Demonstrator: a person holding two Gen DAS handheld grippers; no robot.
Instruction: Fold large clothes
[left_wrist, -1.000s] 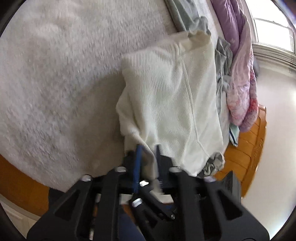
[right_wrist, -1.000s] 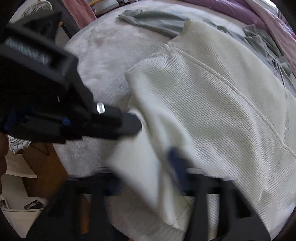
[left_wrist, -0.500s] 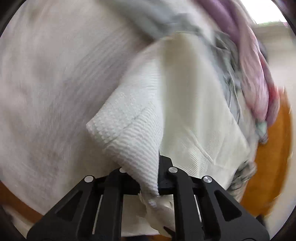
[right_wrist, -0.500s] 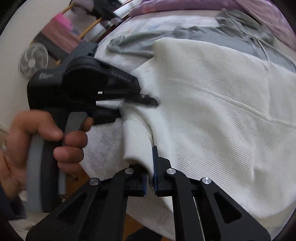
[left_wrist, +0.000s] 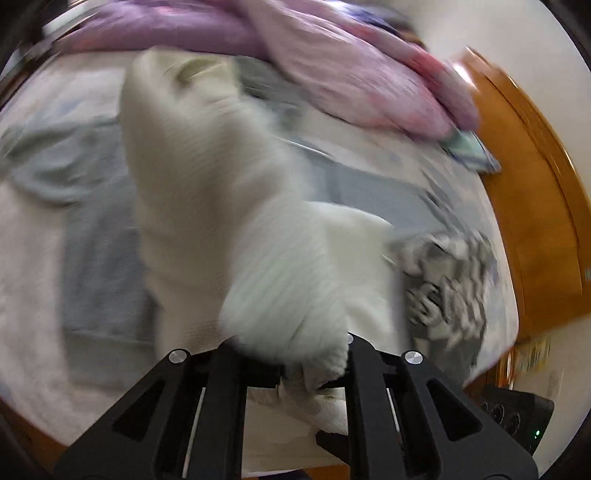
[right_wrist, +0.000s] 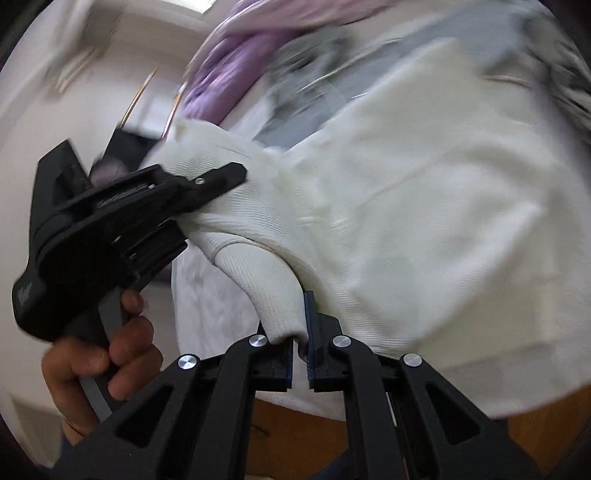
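A large cream ribbed-knit garment (left_wrist: 221, 206) hangs lifted over the bed, blurred by motion; it also fills the right wrist view (right_wrist: 424, 229). My left gripper (left_wrist: 310, 365) is shut on a bunched edge of it; cloth covers the fingertips. It shows in the right wrist view (right_wrist: 207, 184) at the left, gripped by a hand. My right gripper (right_wrist: 301, 332) is shut on a rolled fold of the same garment, close beside the left one.
A grey garment (left_wrist: 96, 221) lies on the white bedspread (left_wrist: 26, 288) under the cream one. A purple-pink quilt (left_wrist: 332, 66) is heaped along the far side. A grey-and-white patterned cloth (left_wrist: 447, 280) lies at the right by the wooden bed frame (left_wrist: 532, 206).
Both grippers have lifted the cream garment's edge off the bed and swung it across; the views have turned toward the quilt and the bed frame. Both stay shut on the cloth.
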